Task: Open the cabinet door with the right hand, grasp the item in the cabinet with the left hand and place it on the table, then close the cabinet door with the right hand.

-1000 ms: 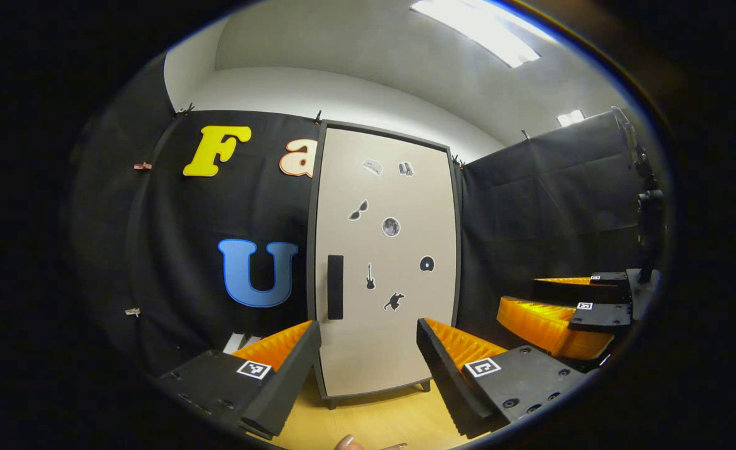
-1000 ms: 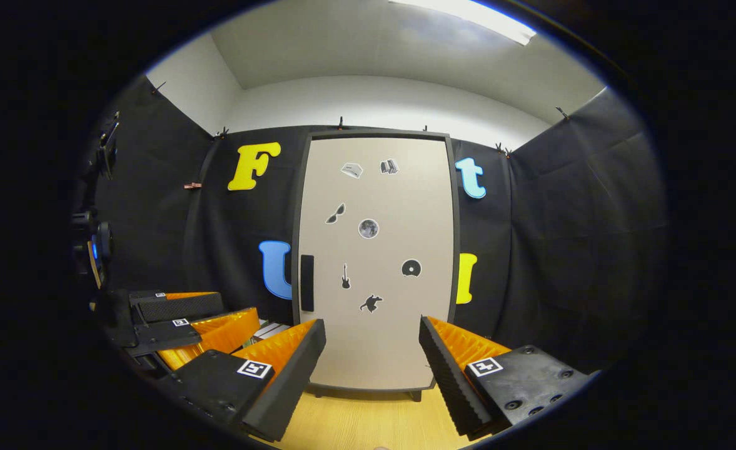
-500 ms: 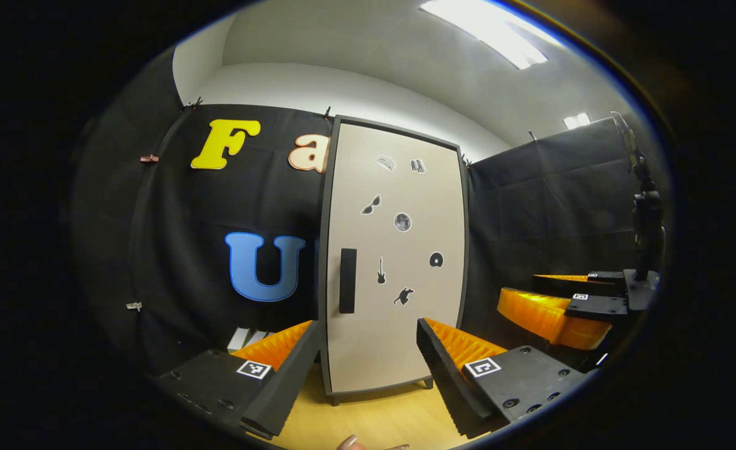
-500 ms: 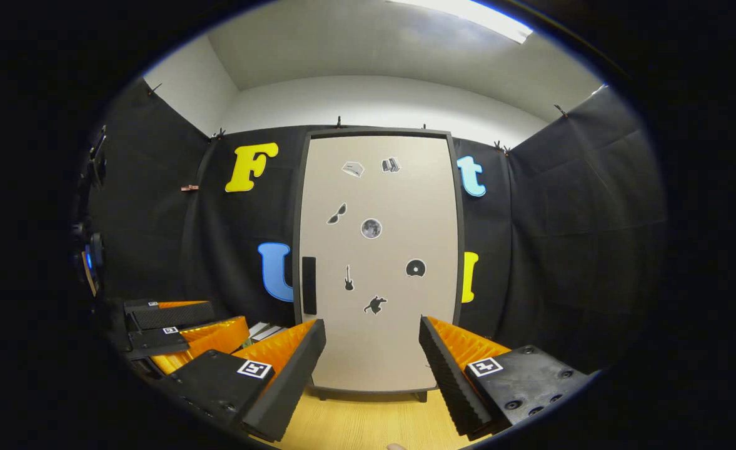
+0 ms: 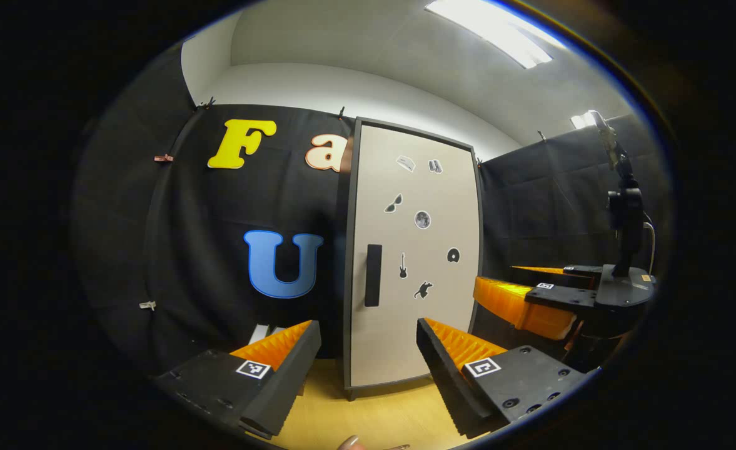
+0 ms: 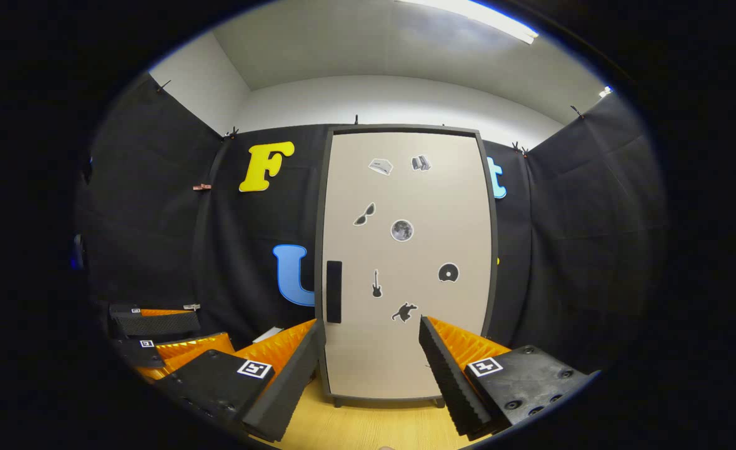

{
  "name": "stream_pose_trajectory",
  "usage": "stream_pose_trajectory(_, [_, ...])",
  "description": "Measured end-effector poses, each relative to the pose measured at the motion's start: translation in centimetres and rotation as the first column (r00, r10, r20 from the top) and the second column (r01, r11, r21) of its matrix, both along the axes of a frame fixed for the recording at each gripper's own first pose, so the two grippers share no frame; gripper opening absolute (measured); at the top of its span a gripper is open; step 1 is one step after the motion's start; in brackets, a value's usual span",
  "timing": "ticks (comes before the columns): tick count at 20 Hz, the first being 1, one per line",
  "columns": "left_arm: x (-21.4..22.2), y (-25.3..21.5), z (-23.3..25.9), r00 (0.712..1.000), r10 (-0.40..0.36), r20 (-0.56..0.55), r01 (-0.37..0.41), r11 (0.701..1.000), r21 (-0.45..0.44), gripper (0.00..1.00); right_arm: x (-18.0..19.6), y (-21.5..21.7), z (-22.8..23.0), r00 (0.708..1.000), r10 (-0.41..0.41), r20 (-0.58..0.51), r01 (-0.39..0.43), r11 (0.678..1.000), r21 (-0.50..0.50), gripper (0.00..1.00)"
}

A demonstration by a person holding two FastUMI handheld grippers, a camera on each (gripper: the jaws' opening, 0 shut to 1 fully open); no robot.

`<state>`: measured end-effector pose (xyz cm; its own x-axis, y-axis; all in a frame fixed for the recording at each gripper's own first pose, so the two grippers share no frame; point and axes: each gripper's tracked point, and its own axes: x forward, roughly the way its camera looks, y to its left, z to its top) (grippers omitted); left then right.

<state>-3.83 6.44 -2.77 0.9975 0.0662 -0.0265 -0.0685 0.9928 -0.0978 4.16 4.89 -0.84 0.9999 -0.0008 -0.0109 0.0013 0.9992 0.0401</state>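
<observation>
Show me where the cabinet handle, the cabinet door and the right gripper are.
cabinet handle [image 6: 334, 291], right gripper view, middle of the bar.
cabinet door [image 6: 430, 350], right gripper view, bare lower panel.
right gripper [image 6: 372, 359], right gripper view, between its fingertips.
</observation>
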Motion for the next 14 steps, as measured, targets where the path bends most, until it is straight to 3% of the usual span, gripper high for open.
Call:
stream_pose_trajectory(8, [-1.2,2.2,-1.0,1.000,0.023,-0.016,-0.023,1.000,-0.007,0.97,3.6,2.8,-0.4,1.000,0.011,0.010,-0.011,1.000,0.003,0.97])
stream_pose_trajectory(14, [-0.2,3.1,-2.4,0.998,0.058,-0.035,-0.060,0.996,-0.061,0.97,8.6,5.4,-0.9,0.999,0.051,0.015,-0.051,0.999,0.012,0.97])
